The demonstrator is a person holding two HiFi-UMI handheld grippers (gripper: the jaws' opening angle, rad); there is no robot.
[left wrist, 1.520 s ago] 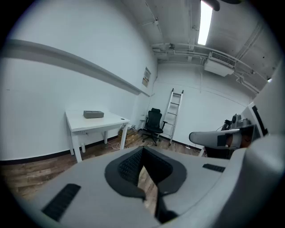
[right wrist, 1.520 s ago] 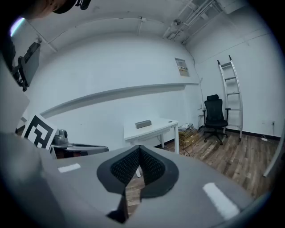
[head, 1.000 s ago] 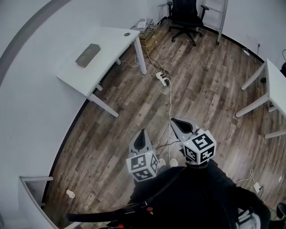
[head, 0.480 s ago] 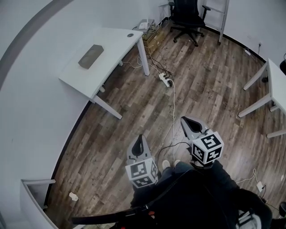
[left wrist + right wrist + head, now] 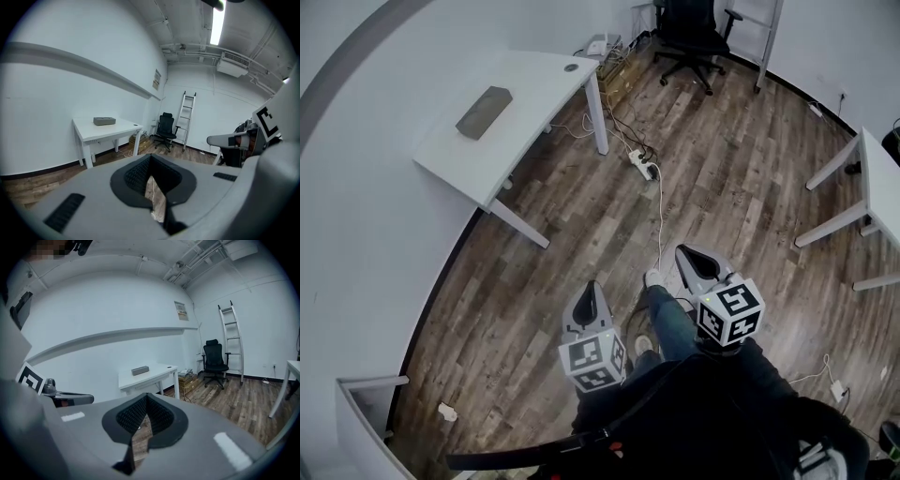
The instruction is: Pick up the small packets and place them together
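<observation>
left gripper (image 5: 591, 287) and right gripper (image 5: 686, 253), lower middle of the frame, were closed tight, holding nothing; a white table (image 5: 525, 89) stood upper left.

The person wears a black top (image 5: 722, 412), blue-grey jeans (image 5: 667, 319) and a pale shoe (image 5: 653, 277). A black strap (image 5: 525, 454) with a small red piece runs along the near edge of the top. The left gripper (image 5: 592, 298) and the right gripper (image 5: 698, 264) have smooth grey shells that taper to a rounded nose with a dark opening. The left cube (image 5: 594, 361) and the right cube (image 5: 728, 313) are white, printed with black square markers. In the gripper views the pads (image 5: 135, 176) are black and ribbed, set in a black collar. The left shell bears dark slots (image 5: 65, 212), and the right shell has white strips (image 5: 233, 451).
</observation>
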